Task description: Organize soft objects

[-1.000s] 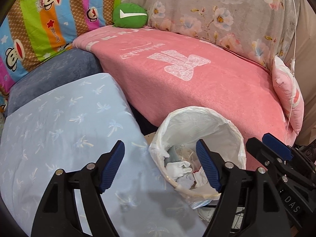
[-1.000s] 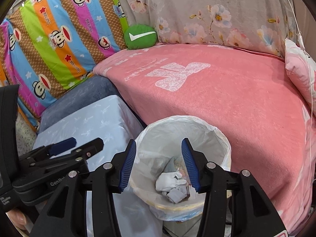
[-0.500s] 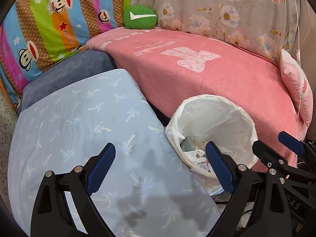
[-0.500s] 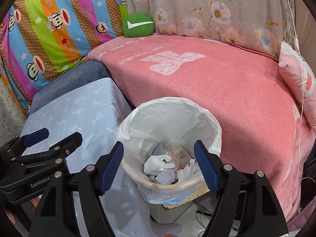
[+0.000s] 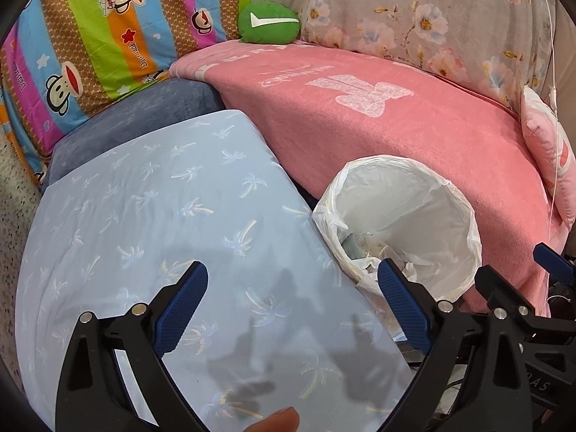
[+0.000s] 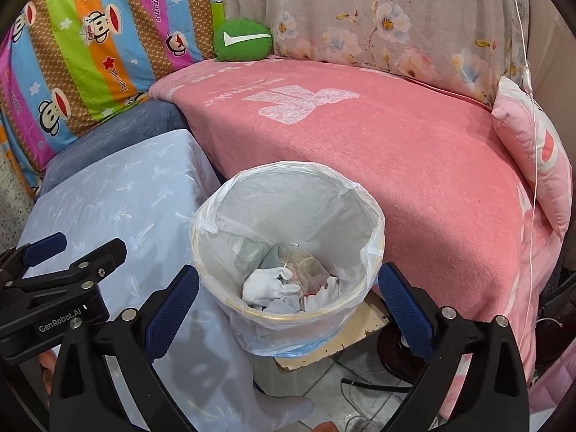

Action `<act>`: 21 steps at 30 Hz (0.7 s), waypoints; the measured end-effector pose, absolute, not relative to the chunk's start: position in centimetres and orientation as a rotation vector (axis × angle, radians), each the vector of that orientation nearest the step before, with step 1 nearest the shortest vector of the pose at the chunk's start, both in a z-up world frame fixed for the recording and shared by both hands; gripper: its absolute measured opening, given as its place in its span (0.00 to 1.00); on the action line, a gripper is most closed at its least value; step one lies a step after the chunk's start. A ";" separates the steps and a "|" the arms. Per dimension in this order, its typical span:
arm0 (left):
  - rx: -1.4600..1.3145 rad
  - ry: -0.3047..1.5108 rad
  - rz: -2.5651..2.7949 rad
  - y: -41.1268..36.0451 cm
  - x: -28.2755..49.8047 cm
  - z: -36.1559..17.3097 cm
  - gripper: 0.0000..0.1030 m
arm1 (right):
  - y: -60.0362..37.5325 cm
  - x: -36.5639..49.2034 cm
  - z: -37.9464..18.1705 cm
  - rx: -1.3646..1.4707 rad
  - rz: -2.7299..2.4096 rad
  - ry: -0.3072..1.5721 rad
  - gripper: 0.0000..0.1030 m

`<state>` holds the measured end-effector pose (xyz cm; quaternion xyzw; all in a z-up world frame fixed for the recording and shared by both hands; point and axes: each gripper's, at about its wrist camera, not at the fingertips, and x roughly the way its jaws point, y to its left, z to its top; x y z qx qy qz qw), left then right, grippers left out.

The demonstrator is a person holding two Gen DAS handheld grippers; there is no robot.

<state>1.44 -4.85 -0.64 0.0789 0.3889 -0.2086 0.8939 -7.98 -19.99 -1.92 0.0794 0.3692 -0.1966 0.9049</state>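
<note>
Counted two grippers, both jaws opening and empty: left gripper [image 5: 291,309] above the pale blue cushion [image 5: 151,216], right gripper [image 6: 288,309] above the single lined bin [image 6: 288,216]. Counted one green cushion [image 6: 242,39] at the far corner of the pink blanket [image 6: 396,144], one pink pillow [image 6: 532,151] on its right edge, one striped monkey-print pillow [image 5: 93,43] left. Crumpled white scraps [image 6: 273,284] in the bin, number unclear.

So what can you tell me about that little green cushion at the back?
The green cushion is a small, rounded, plush-looking pillow with a white tick mark stitched across its front. It sits at the far corner of the pink blanket, tucked against the striped monkey-print pillow and the floral cover behind. Nothing grips it.
</note>
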 end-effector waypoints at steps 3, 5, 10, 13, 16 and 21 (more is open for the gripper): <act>0.167 0.802 -0.422 -4.7 1.2 -0.7 0.89 | -19.7 -8.2 -2.0 0.151 -0.417 0.759 0.94; 0.169 0.800 -0.414 -4.5 1.1 -0.9 0.89 | -19.6 -8.2 -2.0 0.143 -0.424 0.760 0.94; 0.178 0.805 -0.400 -4.0 0.8 -1.3 0.89 | -18.8 -8.5 -2.2 0.141 -0.434 0.758 0.94; 0.176 0.812 -0.393 -3.5 0.7 -1.6 0.89 | -18.5 -8.5 -2.3 0.136 -0.437 0.762 0.94; 0.175 0.808 -0.386 -3.1 0.5 -1.7 0.89 | -18.0 -8.7 -2.4 0.138 -0.438 0.764 0.94; 0.161 0.806 -0.376 -2.3 0.3 -2.0 0.89 | -17.5 -8.8 -2.8 0.130 -0.440 0.765 0.94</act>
